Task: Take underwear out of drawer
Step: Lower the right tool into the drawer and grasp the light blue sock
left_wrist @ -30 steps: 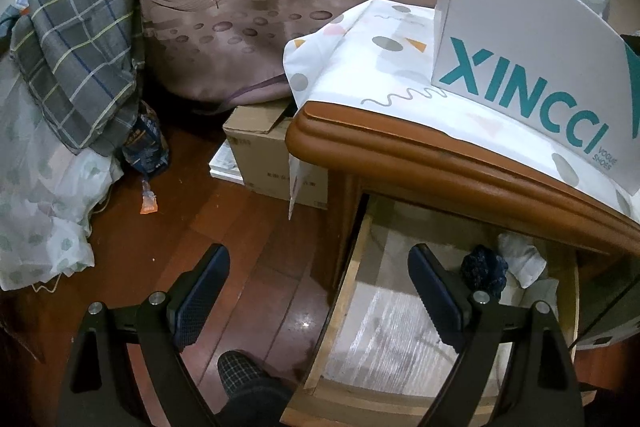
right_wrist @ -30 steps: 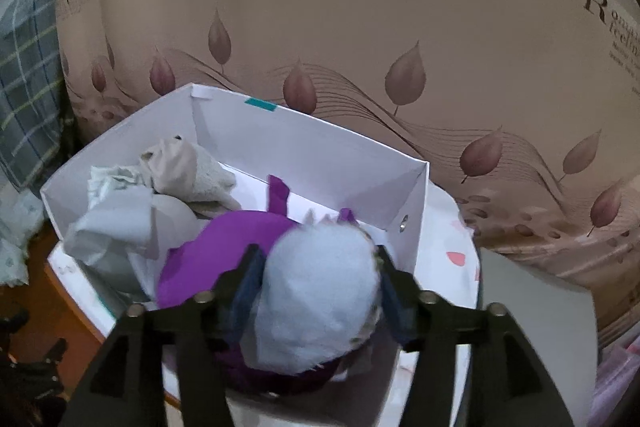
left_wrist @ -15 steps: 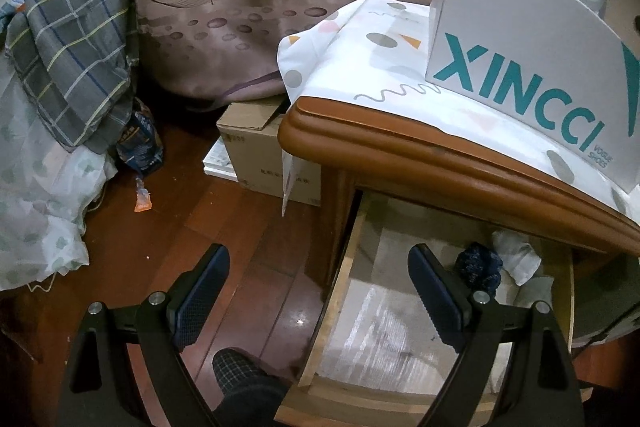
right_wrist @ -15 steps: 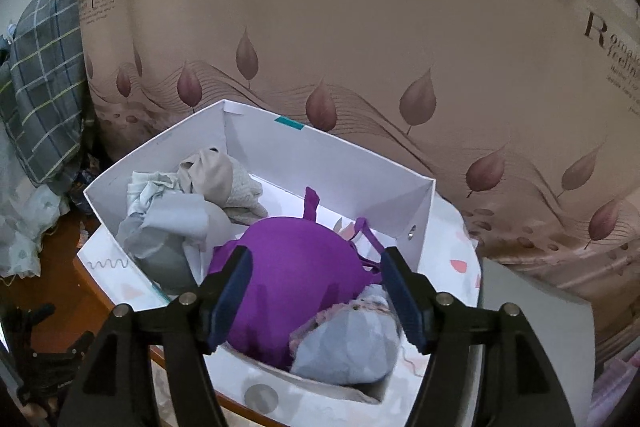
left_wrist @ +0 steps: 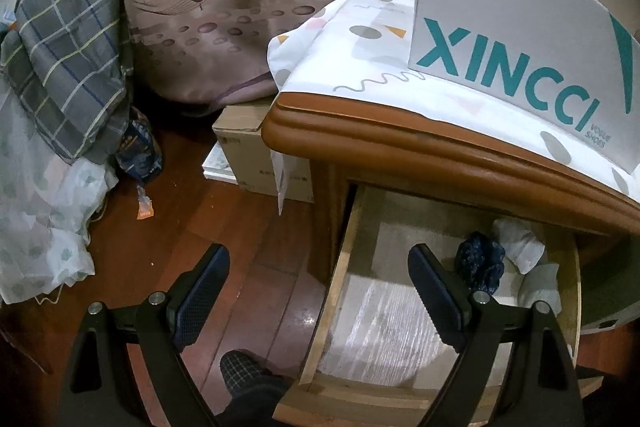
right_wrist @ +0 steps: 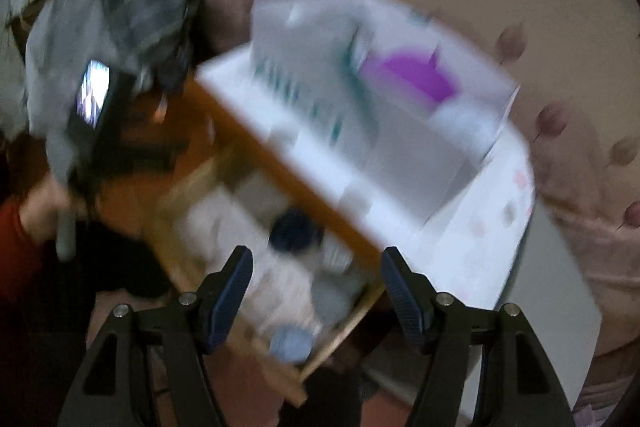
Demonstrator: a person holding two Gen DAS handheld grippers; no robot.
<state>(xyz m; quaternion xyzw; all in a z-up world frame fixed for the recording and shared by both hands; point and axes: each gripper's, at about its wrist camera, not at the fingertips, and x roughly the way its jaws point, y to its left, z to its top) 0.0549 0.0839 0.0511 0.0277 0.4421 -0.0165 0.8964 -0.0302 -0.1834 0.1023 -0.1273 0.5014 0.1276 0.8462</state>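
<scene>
Here, left tongs (left_wrist: 318,281) spread wide and empty, open drawer (left_wrist: 332,291) under the right finger, dark underwear (left_wrist: 480,265) just beyond it, right tongs (right_wrist: 316,287) released, empty, blurred above the drawer, box (left_wrist: 516,67) on the desk (left_wrist: 400,143) beyond.

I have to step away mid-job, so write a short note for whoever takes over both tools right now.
Left tool: open, empty, hovering at the drawer's left front edge.
Right tool: open, empty, above the drawer; that view is blurred.
Done: purple piece and other pieces lie in the white box on the cabinet top.
Left: the dark blue piece and the white pieces at the back right of the drawer.
</scene>
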